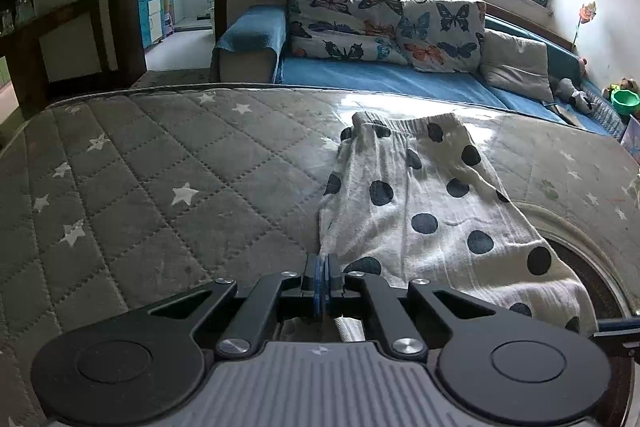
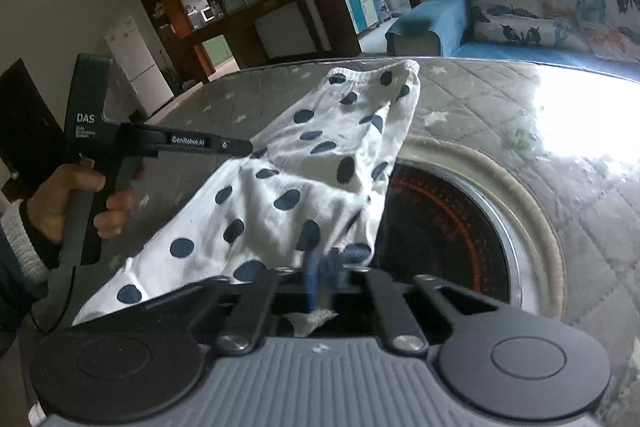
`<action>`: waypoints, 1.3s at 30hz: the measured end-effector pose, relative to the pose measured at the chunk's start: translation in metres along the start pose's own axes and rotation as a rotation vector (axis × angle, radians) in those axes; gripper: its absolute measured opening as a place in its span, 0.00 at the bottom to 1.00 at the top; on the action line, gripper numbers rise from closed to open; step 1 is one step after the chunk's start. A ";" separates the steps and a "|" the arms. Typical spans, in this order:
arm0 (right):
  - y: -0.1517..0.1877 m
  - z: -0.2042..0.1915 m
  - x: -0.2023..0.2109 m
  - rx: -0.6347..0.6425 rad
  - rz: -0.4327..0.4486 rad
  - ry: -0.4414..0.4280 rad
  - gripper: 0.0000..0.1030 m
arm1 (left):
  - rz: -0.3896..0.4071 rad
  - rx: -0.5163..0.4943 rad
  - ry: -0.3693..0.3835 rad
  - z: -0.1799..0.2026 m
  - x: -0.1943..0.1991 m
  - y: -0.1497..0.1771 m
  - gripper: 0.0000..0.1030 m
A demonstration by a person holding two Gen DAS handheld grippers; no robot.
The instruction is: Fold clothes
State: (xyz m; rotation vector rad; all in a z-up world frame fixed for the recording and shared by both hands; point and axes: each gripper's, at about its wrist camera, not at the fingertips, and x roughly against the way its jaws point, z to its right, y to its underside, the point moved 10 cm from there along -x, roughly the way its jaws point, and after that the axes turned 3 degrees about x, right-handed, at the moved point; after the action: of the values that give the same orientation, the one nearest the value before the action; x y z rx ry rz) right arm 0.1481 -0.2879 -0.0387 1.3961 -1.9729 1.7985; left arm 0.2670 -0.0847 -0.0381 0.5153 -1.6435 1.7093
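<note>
- Now your left gripper (image 1: 321, 269) clamps the crinkled white polka-dot pants (image 1: 420, 203) by a hem.
- Your right gripper (image 2: 326, 267) pinches the other hem, lifted above the quilted star-print table cover (image 1: 160, 163).
- Your left hand (image 2: 68, 203) grips the handle upright.

The left gripper (image 1: 321, 267) was built of matte black linkage arms pinned with round silver screws, and its two fingers carried blue pads (image 1: 319, 269). Behind the linkage sat two large black discs, each with a raised circular centre, flanking a grey ribbed housing with a small pale logo. The right gripper (image 2: 326, 261) had the same black arms, silver screws, blue pads, discs and ribbed grey body. Seen from the right wrist camera, the left unit had a dark pistol-style handle marked "DAS" in white, with "GenRobot.AI" printed along its arm, and a thin black cable hung from its base. The person's hand (image 2: 66, 203) emerged from a grey knitted cuff under a dark sleeve.
</note>
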 end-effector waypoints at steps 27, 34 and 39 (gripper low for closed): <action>-0.148 0.077 -0.096 -0.045 0.060 0.141 0.34 | 0.051 0.005 0.049 0.008 0.006 -0.022 0.26; -0.154 0.076 -0.126 0.001 0.031 0.183 0.21 | 0.048 -0.054 0.047 0.023 -0.014 -0.023 0.12; -0.165 0.067 -0.126 0.056 0.065 0.205 0.02 | 0.073 -0.076 0.009 0.022 -0.014 -0.022 0.03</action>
State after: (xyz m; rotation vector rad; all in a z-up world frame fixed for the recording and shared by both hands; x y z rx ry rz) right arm 0.3625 -0.2547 -0.0190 1.1225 -1.8973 1.9521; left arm 0.2885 -0.1102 -0.0300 0.4155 -1.7321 1.6914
